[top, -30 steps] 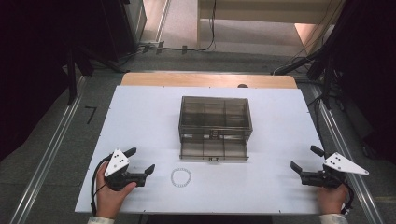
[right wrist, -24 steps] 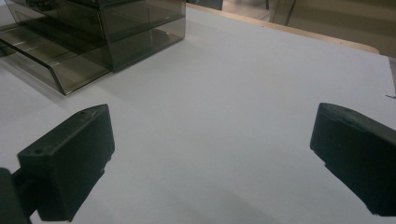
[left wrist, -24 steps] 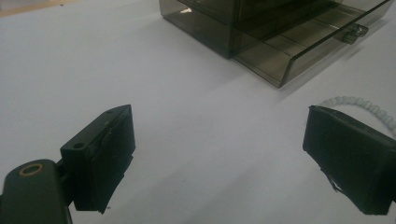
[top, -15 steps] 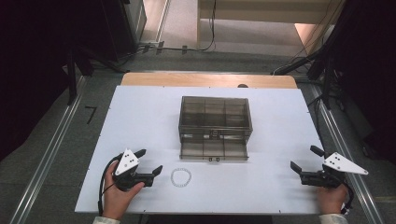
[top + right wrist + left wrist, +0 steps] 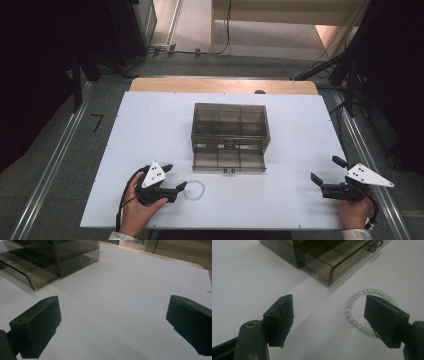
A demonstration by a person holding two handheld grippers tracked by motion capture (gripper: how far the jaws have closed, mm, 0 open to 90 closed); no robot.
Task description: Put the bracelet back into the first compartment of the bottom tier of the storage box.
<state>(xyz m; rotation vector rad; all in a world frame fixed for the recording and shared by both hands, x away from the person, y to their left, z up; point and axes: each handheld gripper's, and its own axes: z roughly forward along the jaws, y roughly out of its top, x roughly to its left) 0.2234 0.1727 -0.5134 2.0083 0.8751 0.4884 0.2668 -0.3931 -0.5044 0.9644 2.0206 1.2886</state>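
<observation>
Now that the left hand-held gripper (image 5: pixel 176 181) has slid across the worktop (image 5: pixel 300 140) to the bead bracelet (image 5: pixel 194 190), its half-wide jaws have been closing, one pad overlapping the ring; ahead, the drawer box (image 5: pixel 230 131) stands open for stowing. The right hand-held gripper (image 5: pixel 325 172) rests wide.

The left gripper (image 5: pixel 176 179) slid across the table toward the bead bracelet (image 5: pixel 194 190). Its jaws narrowed, one reaching the bracelet's rim.

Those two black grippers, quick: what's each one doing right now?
Left gripper: open, jaws just been closing, one jaw over the bead bracelet, not gripping it.
Right gripper: open, holding nothing.
</observation>
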